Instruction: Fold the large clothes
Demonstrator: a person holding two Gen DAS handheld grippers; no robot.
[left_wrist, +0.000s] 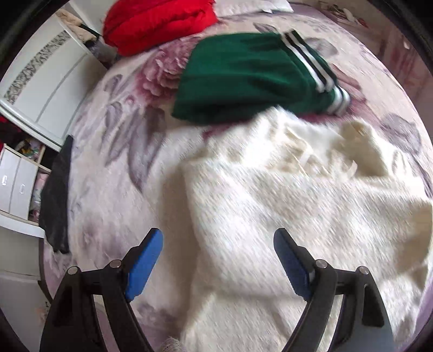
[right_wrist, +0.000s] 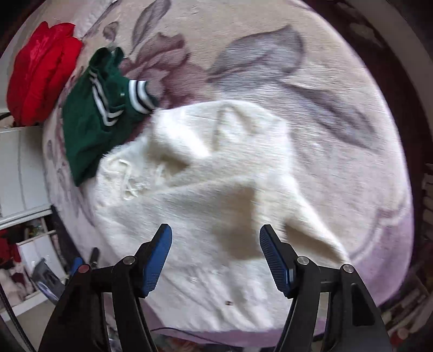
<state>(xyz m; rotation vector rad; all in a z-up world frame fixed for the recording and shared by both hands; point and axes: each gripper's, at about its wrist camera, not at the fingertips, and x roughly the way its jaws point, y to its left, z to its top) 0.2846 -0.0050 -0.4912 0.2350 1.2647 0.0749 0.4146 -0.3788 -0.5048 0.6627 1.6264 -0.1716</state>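
A large fluffy white garment (left_wrist: 284, 195) lies rumpled on the flowered bed; it also shows in the right wrist view (right_wrist: 216, 173). A folded green garment with white stripes (left_wrist: 243, 75) lies beyond it, also in the right wrist view (right_wrist: 92, 116). A red garment (left_wrist: 157, 24) is bunched farther back, and shows in the right wrist view (right_wrist: 40, 70). My left gripper (left_wrist: 217, 243) is open and empty above the white garment's left edge. My right gripper (right_wrist: 215, 238) is open and empty above the white garment's near part.
The bed has a flowered cover (left_wrist: 121, 135). A dark cloth (left_wrist: 58, 195) hangs over its left edge. White cabinets (left_wrist: 40, 81) and shelves (right_wrist: 24, 243) stand to the left of the bed. Both views are motion blurred.
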